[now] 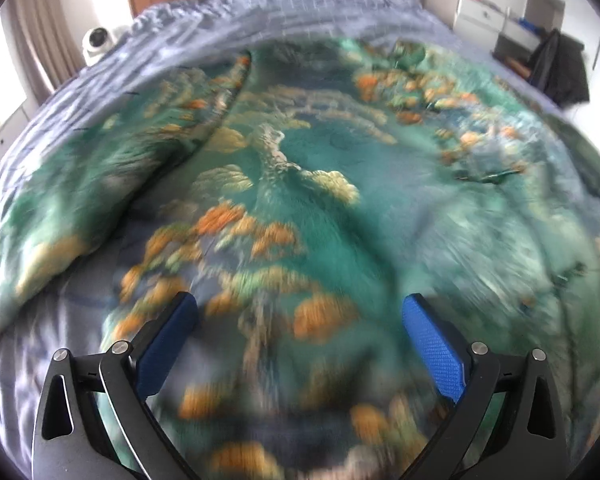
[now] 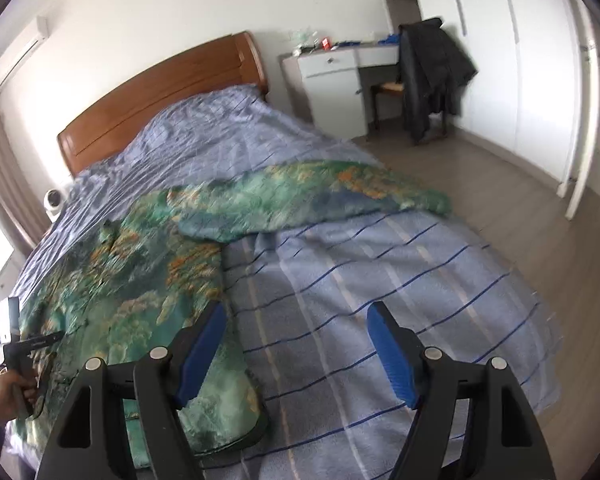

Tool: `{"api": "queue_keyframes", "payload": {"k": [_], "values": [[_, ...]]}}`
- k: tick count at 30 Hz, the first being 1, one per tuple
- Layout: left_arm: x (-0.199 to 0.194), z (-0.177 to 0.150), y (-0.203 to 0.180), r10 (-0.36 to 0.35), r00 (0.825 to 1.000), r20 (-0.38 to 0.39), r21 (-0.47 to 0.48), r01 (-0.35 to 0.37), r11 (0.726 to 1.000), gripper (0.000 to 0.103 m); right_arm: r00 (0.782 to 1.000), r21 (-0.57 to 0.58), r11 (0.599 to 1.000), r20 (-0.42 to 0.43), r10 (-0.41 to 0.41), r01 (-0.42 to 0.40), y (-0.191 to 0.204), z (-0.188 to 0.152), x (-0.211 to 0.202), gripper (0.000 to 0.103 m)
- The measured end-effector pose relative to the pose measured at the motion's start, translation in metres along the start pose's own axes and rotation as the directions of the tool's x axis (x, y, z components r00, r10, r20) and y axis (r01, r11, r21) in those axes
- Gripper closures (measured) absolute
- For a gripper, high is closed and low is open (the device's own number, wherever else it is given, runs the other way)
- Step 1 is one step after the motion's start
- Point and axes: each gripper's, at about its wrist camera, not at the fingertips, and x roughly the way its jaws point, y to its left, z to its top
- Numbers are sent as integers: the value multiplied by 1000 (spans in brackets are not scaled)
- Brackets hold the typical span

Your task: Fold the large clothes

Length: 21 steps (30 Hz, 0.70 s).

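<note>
Your left gripper hangs spread wide and empty above the green printed garment, likely scouting an edge. Your right gripper, equally agape, holds nothing over the striped blanket; the garment lies at its ten o'clock, one sleeve flung toward twelve, probably ready for folding inward.

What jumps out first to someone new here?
The green-and-orange printed shirt spread flat over the striped blue bedspread, one sleeve stretched toward the bed's right edge. Both tongs, left and right, gape open above it, holding nothing.
</note>
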Motion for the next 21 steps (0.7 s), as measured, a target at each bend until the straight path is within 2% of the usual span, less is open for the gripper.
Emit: {"api": "queue_keyframes", "payload": {"k": [3, 5, 8, 10, 12, 16, 19, 21], "values": [[-45, -29, 11, -45, 998, 44, -29, 46, 999, 1, 989, -2, 993, -86, 120, -121, 3, -10, 17, 28], [-73, -54, 25, -52, 996, 70, -36, 54, 998, 1, 966, 2, 982, -181, 185, -188, 3, -20, 37, 28], [-107, -93, 52, -64, 995, 75, -40, 68, 997, 1, 944, 21, 974, -243, 223, -224, 0, -34, 53, 28], [-124, -119, 73, -107, 992, 65, -53, 110, 992, 1, 928, 33, 965, -268, 259, -259, 1, -40, 60, 28], [-128, -137, 87, -159, 986, 39, -76, 162, 984, 1, 910, 34, 955, -295, 290, -293, 6, -45, 68, 28], [-118, -165, 107, -199, 980, 8, -161, 198, 967, 1, 876, 13, 942, -365, 316, -335, 16, -57, 85, 28], [-103, -173, 115, -240, 971, 3, -239, 234, 943, 1, 874, -24, 941, -379, 305, -339, 23, -62, 89, 27], [-95, -176, 117, -240, 971, -6, -269, 230, 935, 1, 870, -27, 938, -382, 311, -347, 25, -61, 89, 27]]}}
